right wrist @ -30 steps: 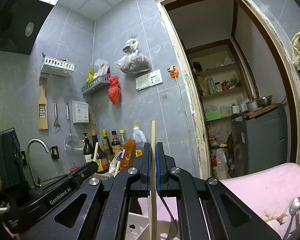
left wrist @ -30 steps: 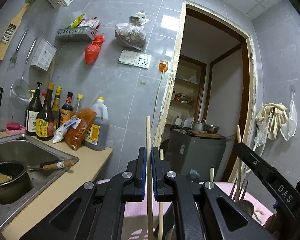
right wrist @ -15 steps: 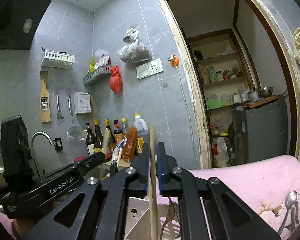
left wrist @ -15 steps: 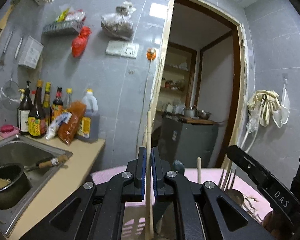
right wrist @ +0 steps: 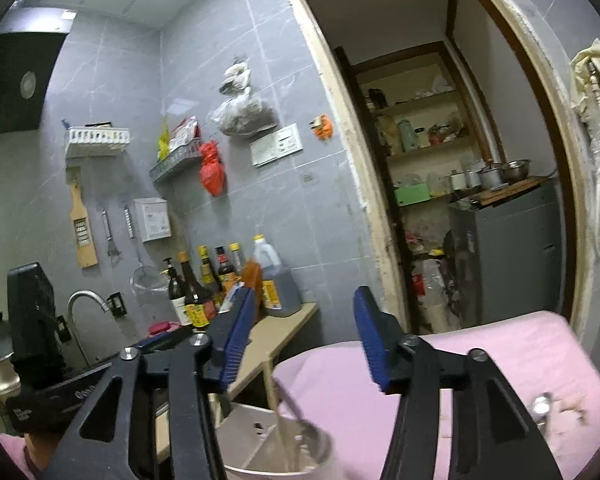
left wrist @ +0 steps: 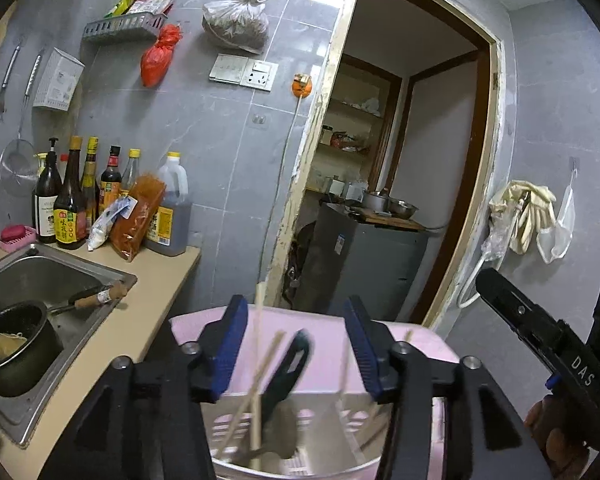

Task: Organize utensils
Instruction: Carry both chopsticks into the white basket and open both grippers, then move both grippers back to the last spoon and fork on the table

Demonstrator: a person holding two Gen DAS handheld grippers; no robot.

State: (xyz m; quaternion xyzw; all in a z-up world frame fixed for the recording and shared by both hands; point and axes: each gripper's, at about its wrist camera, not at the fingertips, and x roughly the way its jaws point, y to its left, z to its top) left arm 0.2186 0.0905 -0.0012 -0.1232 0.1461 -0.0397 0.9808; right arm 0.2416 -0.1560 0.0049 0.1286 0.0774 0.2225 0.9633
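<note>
Pink cloth (left wrist: 324,344) beneath both grippers; white holder (left wrist: 300,432) just below left gripper (left wrist: 298,344). Chopsticks (left wrist: 258,360) standing loose between opening jaws, unpinched: probably light, stiff, slippery; best pinched mid-shaft. Right gripper (right wrist: 304,340) opening, empty.

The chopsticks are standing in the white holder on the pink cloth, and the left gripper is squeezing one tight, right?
Not quite. In the left wrist view the left gripper is opening; the chopsticks stand loose between its jaws, in the white holder on the pink cloth.
</note>
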